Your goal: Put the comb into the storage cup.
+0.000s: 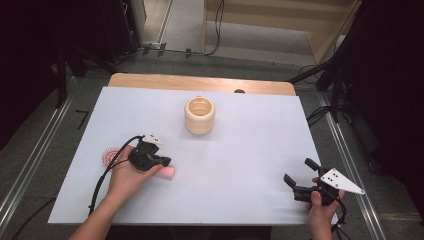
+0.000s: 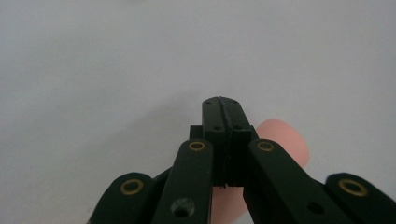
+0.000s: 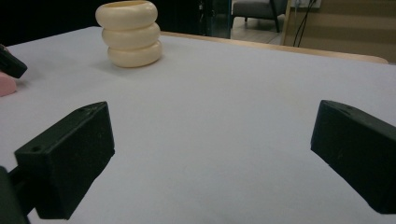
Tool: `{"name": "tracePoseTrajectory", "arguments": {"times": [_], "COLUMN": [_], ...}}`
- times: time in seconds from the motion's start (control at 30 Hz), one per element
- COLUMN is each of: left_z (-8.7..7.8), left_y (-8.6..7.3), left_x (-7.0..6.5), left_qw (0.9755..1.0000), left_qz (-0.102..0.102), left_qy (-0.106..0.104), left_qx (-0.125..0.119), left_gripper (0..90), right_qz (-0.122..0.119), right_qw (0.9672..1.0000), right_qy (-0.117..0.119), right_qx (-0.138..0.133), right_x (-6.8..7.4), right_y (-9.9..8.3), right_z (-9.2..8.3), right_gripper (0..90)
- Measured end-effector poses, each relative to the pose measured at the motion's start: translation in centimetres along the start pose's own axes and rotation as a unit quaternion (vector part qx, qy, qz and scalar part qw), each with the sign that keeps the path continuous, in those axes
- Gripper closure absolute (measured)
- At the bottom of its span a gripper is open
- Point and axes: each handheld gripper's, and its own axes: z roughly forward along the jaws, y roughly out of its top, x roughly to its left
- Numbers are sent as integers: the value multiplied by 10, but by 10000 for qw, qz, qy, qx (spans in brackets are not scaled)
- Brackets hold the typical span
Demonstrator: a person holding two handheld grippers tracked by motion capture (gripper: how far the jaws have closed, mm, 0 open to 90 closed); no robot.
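A: Item one, the left gripper (image 1: 159, 161). Condition?

B: Jaws pressed together, face to face, nothing between them. In the left gripper view the closed tips lie low over the white table cover (image 2: 93, 70). Held in the person's left hand (image 1: 126, 175), a black cable trailing back from it.

A: Item two, the pink piece?

B: Pink cylinder (image 1: 167, 173), lying on its side on the cover, directly under and just beyond the left gripper's closed tips. In the left gripper view its rounded end (image 2: 285, 140) shows to one side of the jaws, behind the linkage. Whether the jaws touch it cannot be told. Not pinched.

A: Item three, the right gripper (image 1: 298, 179)?

B: Jaws spread wide, nothing between them. In the right gripper view the two black pads (image 3: 70, 158) stand far apart over bare cover. Grey three-cornered plate on top. Held in the right hand (image 1: 320, 210), well apart from the left gripper.

A: Item four?

B: Cream ribbed cup (image 1: 200, 115), three stacked bulges, upright, open top. Well ahead of both grippers, nearer the left one. In the right gripper view it stands far off, beyond the left-hand pad (image 3: 130, 33).

A: Anything else?

B: Red ringed disc (image 1: 111, 155), flat on the cover, just beside the left hand on its outer side, partly covered by it.
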Motion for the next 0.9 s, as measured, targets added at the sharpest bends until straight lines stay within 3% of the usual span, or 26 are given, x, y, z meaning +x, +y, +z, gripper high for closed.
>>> {"name": "tracePoseTrajectory", "arguments": {"times": [0.03, 0.1, 0.13, 0.17, 0.2, 0.23, 0.27, 0.33, 0.37, 0.4, 0.43, 0.47, 0.5, 0.57, 0.6, 0.63, 0.67, 0.7, 0.73, 0.77, 0.8, 0.83, 0.87, 0.9], "left_z": [-1, -5, -7, -10, -15, -15, -20, -23, -30, -30, -36, -36, -40, -45, -51, -53, -53, -58, -61, -63, -63, -65, -67, -72], "left_y": [-1, -4, -5, -6, -9, -9, -11, -12, -14, -14, -17, -17, -19, -23, -28, -31, -31, -38, -41, -44, -44, -48, -51, -59], "left_x": [-1, -2, -4, -5, -6, -6, -6, -6, -6, -6, -6, -6, -6, -6, -7, -8, -8, -6, -5, -3, -3, -2, -1, 0], "left_qw": [10000, 9997, 9993, 9988, 9977, 9977, 9959, 9946, 9913, 9913, 9878, 9878, 9859, 9826, 9796, 9774, 9774, 9732, 9706, 9689, 9689, 9667, 9640, 9586], "left_qz": [18, 72, 82, 110, 131, 131, 105, 91, 70, 70, 51, 51, 57, 63, 79, 31, 31, -26, -103, -130, -130, -144, -188, -202], "left_qy": [9, -59, -69, -46, -9, -9, -14, -27, -44, -44, -80, -80, -77, 6, 238, 324, 324, 411, 439, 478, 478, 489, 539, 640], "left_qx": [-65, -243, -364, -472, -660, -660, -903, -1033, -1313, -1313, -1553, -1553, -1669, -1855, -1993, -2089, -2089, -2264, -2363, -2426, -2426, -2509, -2599, -2767], "left_gripper": [900, 780, 780, 659, 619, 579, 533, 498, 441, 419, 396, 376, 355, 335, 315, 269, 248, 223, 160, 133, 121, 121, 79, 61], "right_qz": [-6, -6, -6, -8, -5, -5, -10, -3, -20, -20, -19, -19, -21, -23, -41, -42, -45, -51, -59, -70, -70, -70, -99, -143], "right_qw": [10000, 10000, 10000, 10000, 10000, 10000, 10000, 10000, 10000, 10000, 10000, 10000, 10000, 10000, 10000, 10000, 10000, 10000, 10000, 10000, 10000, 9999, 9999, 9998], "right_qy": [0, 2, 2, 4, 4, 4, 5, 0, -15, -9, -14, -14, -11, -10, -24, -30, -29, -34, -42, -48, -48, -26, -27, -5], "right_qx": [7, 7, 7, 6, 9, 9, 9, 6, 3, 4, 3, 3, 19, 21, 32, 33, 40, 48, 46, 48, 48, 74, 110, 158], "right_x": [0, 0, 0, 0, 0, 0, 0, 0, 0, 0, 0, 0, 1, 1, 1, 1, 1, 2, 2, 2, 2, 2, 2, 4], "right_y": [0, 0, 0, 0, 0, 0, 0, 0, 0, 0, 0, 0, 0, 0, 0, 0, 1, 1, 1, 1, 1, 2, 2, 3], "right_z": [0, 0, 0, 0, 0, 0, 0, 0, 0, 0, 0, 0, 0, 1, 1, 1, 1, 0, 0, 0, 0, 1, 1, 1], "right_gripper": [0, 0, 0, 0, 0, 0, 0, 0, 0, 0, 0, 0, 0, 0, 0, 0, 0, 0, 0, 0, 0, 0, 0, 0]}}
